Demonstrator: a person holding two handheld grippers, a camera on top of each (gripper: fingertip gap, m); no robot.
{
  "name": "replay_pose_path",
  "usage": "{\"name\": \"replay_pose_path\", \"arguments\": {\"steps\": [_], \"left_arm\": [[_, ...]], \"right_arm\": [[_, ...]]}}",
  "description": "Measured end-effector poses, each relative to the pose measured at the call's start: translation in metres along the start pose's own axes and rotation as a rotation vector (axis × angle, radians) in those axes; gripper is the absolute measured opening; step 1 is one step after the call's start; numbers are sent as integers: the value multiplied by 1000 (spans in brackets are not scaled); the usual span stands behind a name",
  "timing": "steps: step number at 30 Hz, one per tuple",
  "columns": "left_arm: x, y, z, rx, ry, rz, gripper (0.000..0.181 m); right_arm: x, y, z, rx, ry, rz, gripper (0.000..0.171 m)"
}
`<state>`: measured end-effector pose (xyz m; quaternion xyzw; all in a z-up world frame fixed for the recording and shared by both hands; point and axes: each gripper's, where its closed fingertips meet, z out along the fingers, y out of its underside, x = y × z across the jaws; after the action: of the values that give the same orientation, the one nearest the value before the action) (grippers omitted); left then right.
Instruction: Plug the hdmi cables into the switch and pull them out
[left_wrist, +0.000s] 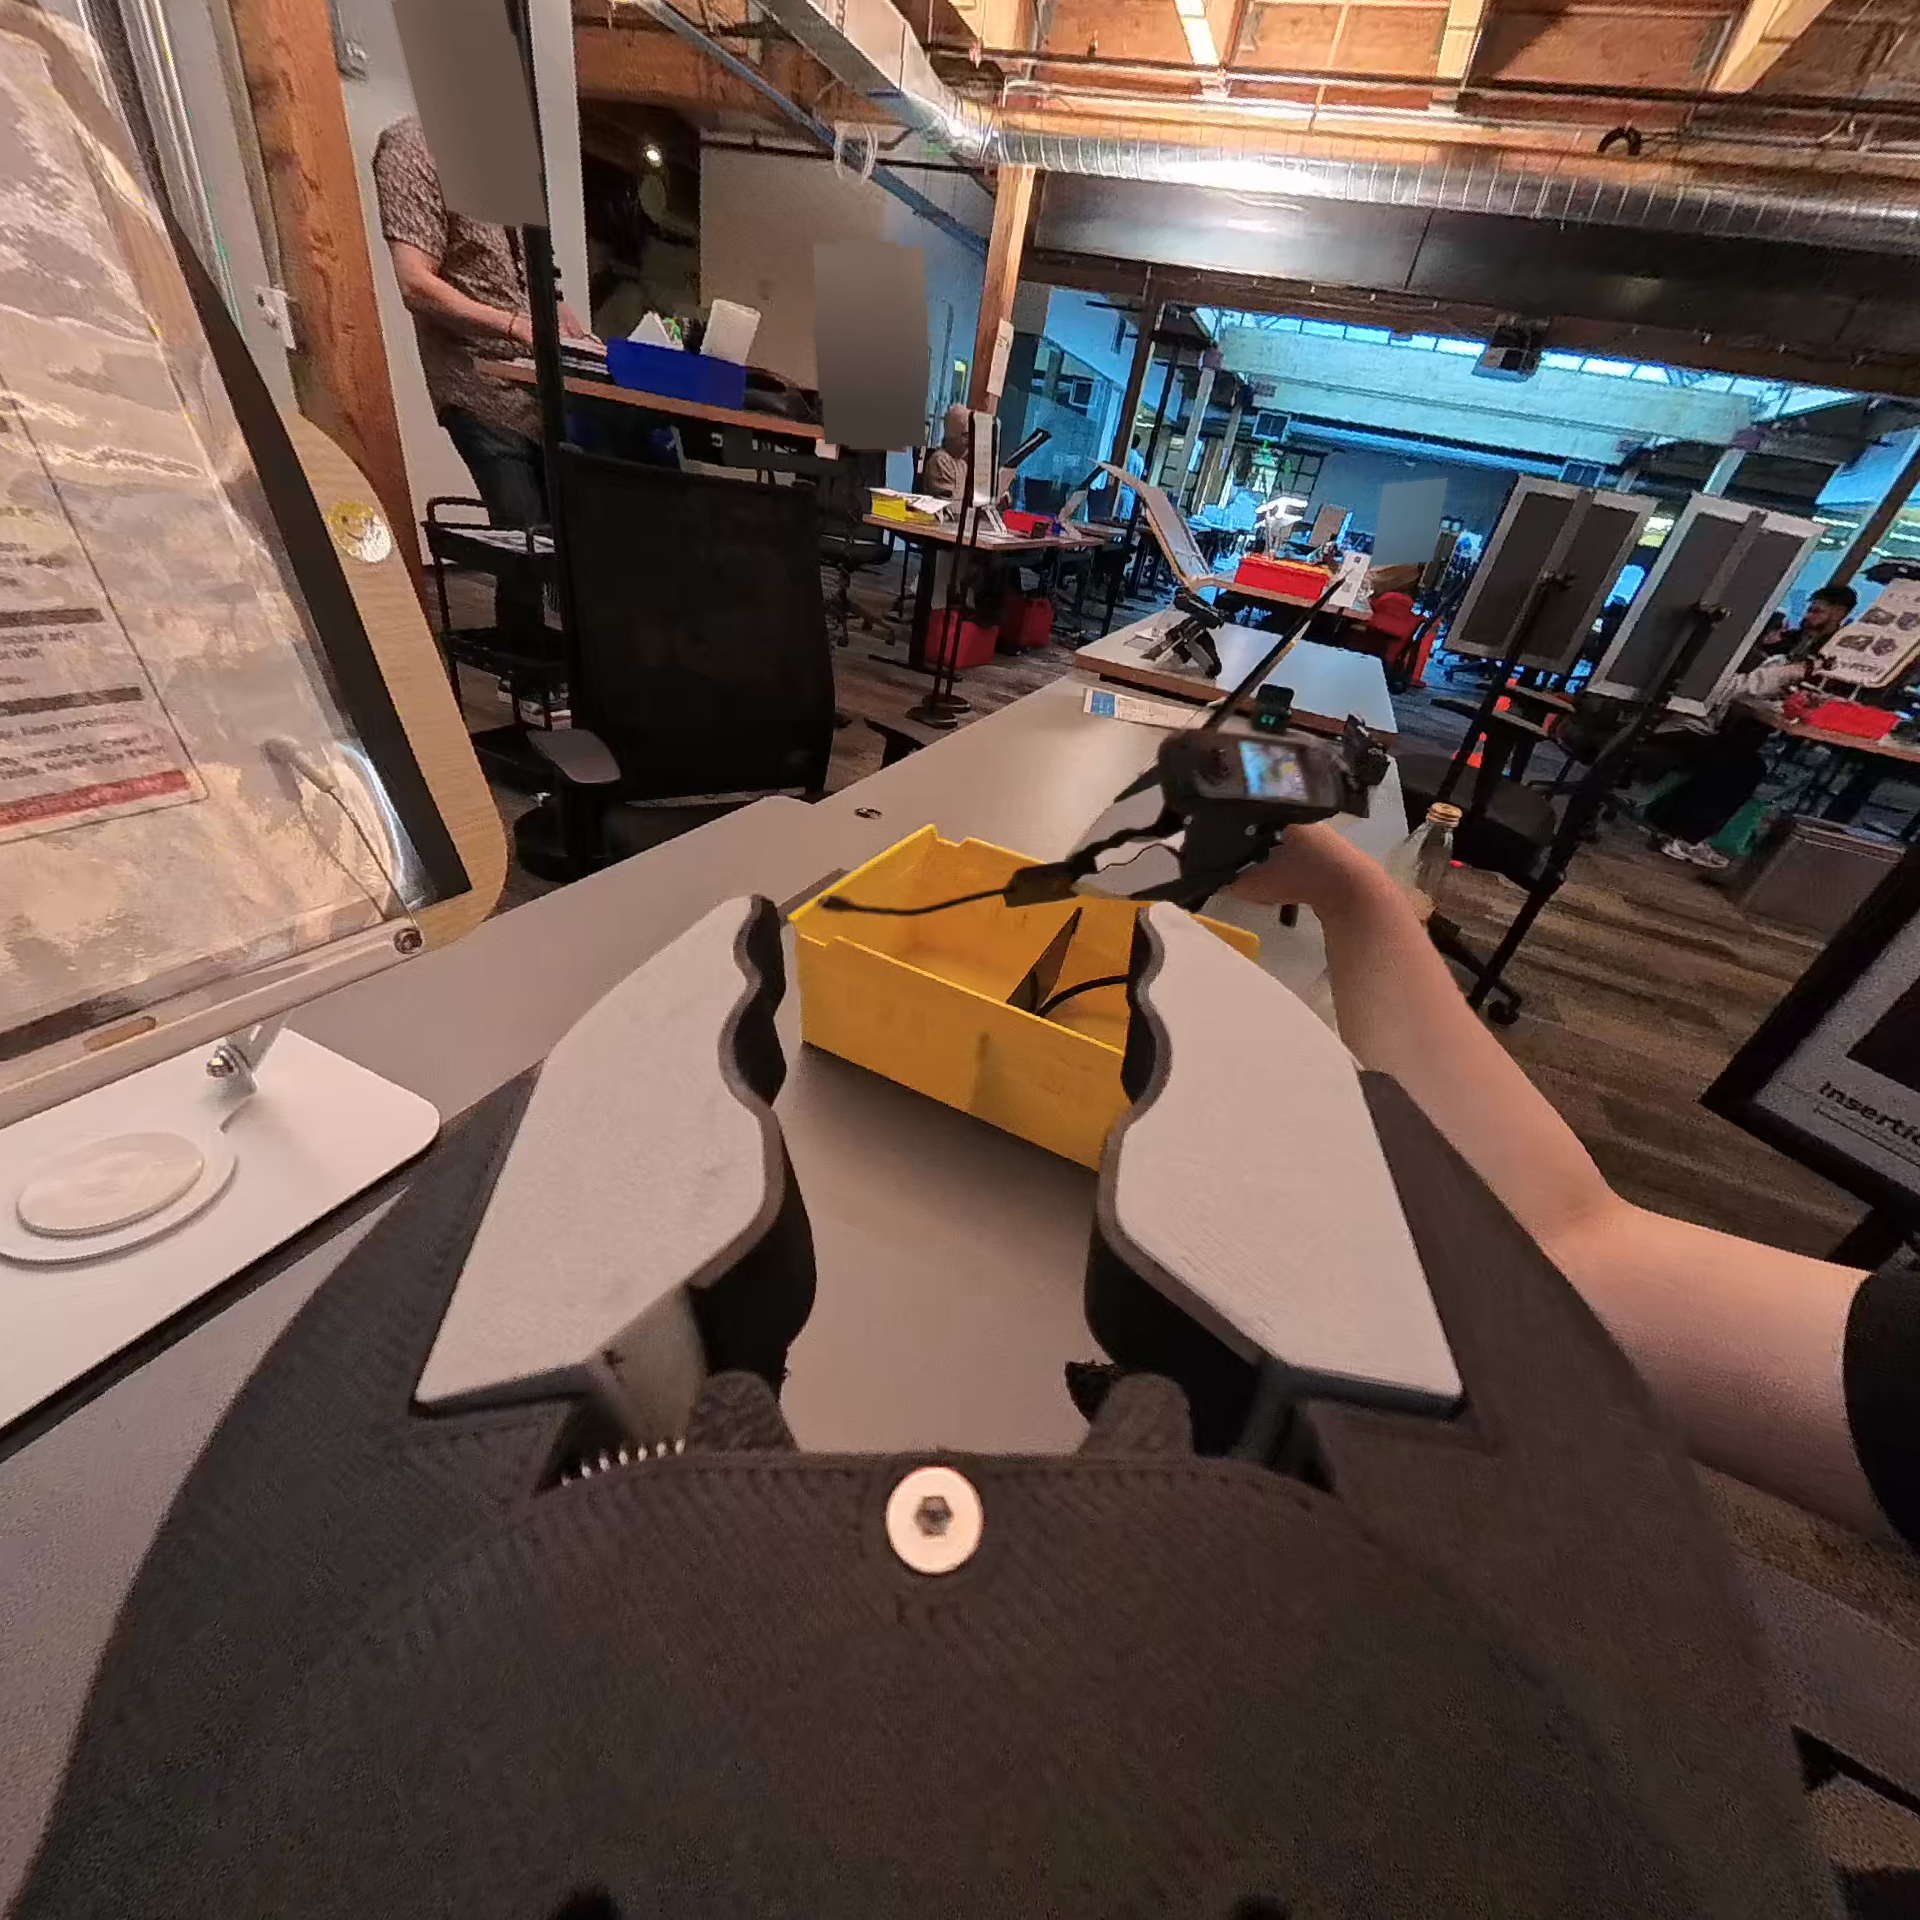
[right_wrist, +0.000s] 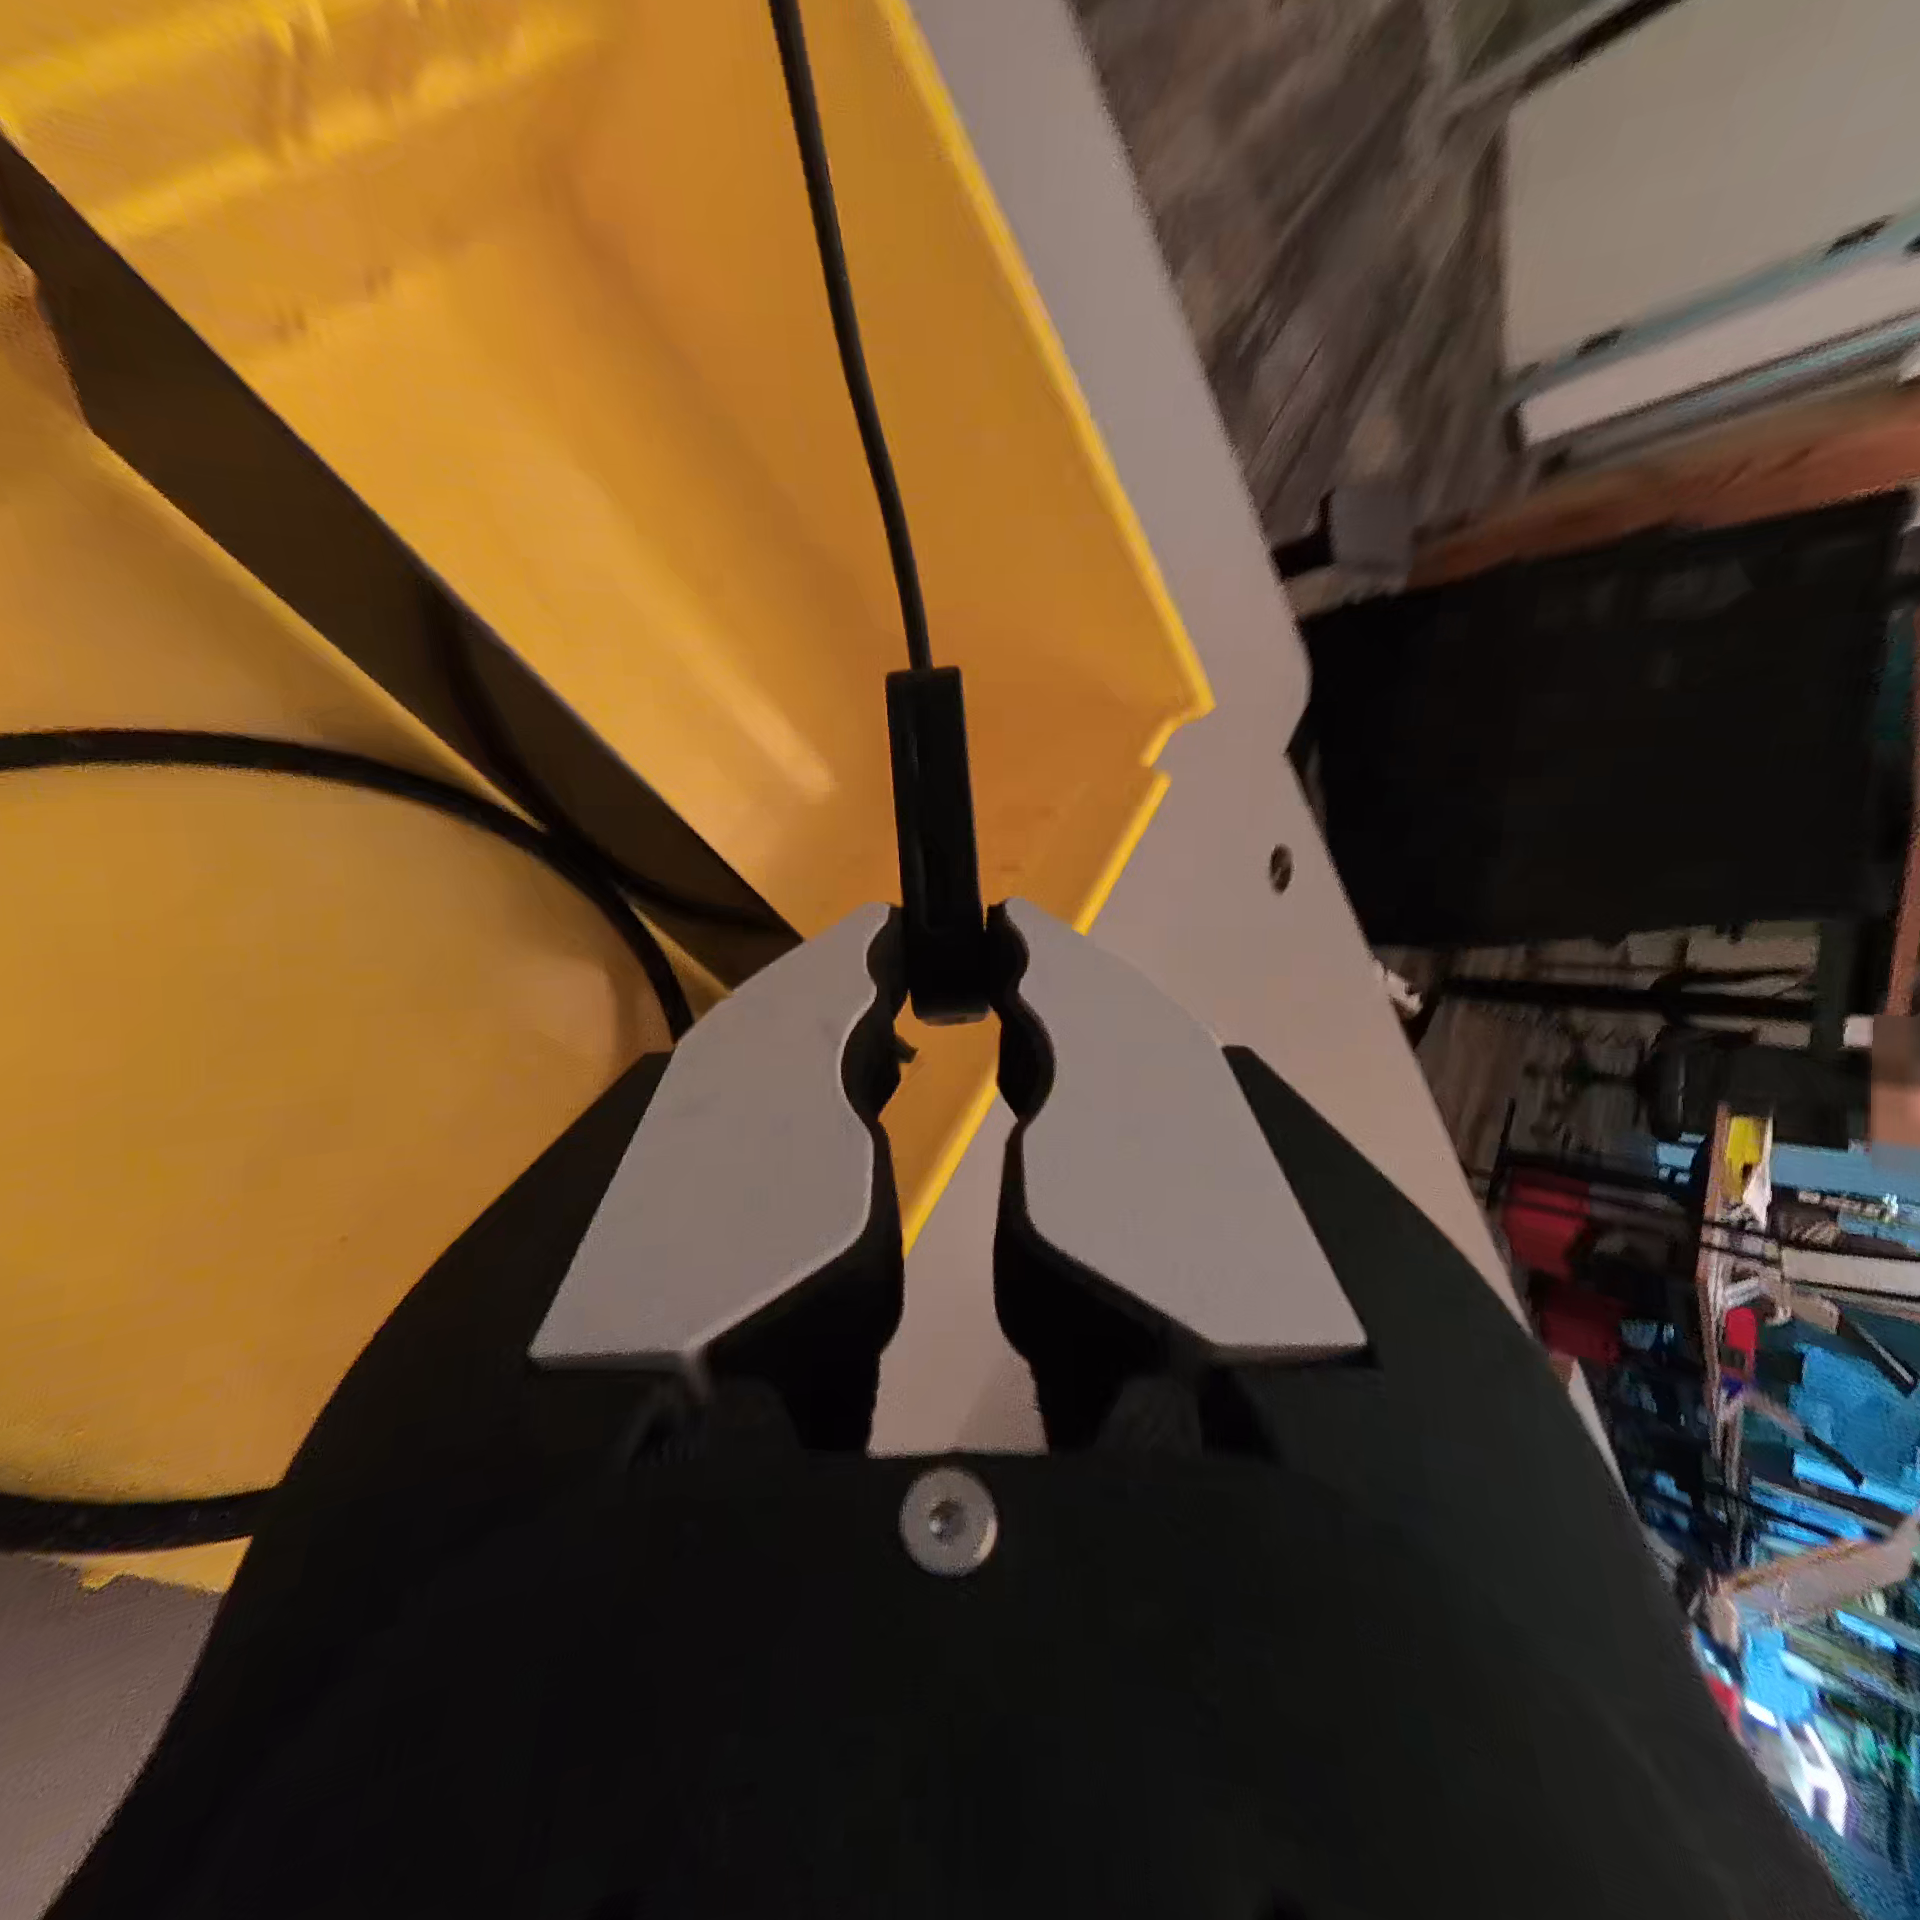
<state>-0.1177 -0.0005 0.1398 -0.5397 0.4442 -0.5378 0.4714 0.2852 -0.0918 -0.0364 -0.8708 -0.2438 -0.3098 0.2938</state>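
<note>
From our left wrist view, the left gripper (left_wrist: 951, 997) is spread wide and empty above the grey table (left_wrist: 644, 935). Just ahead of its tips sits the yellow bin (left_wrist: 935, 997); over it the right gripper (left_wrist: 1049, 883) dangles a thin black cable (left_wrist: 904, 906).

Right wrist view now: our right gripper (right_wrist: 943, 961) is clamped on the black HDMI plug (right_wrist: 933, 810), cable (right_wrist: 862, 364) running away past the tips, the bin (right_wrist: 468, 416) beyond and left. We can't spot the switch in either view. We'd say keep the plug square and the pinch firm, so it won't twist on insertion.
</note>
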Motion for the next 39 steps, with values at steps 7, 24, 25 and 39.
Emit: {"name": "replay_pose_path", "arguments": {"steps": [7,24,25,39], "left_arm": [[1,2,2,-5,13,-10,61],[5,5,3,-42,8,10,59],[3,3,0,-39,-5,16,59],[-48,-52,-95,150,-303,62,47]], "right_arm": [[-5,4,35,-164,-23,-52,15],[2,-15,22,-168,-38,111,21],[8,-14,11,-150,-25,163,23],[-47,86,7,-314,-404,784,28]]}}
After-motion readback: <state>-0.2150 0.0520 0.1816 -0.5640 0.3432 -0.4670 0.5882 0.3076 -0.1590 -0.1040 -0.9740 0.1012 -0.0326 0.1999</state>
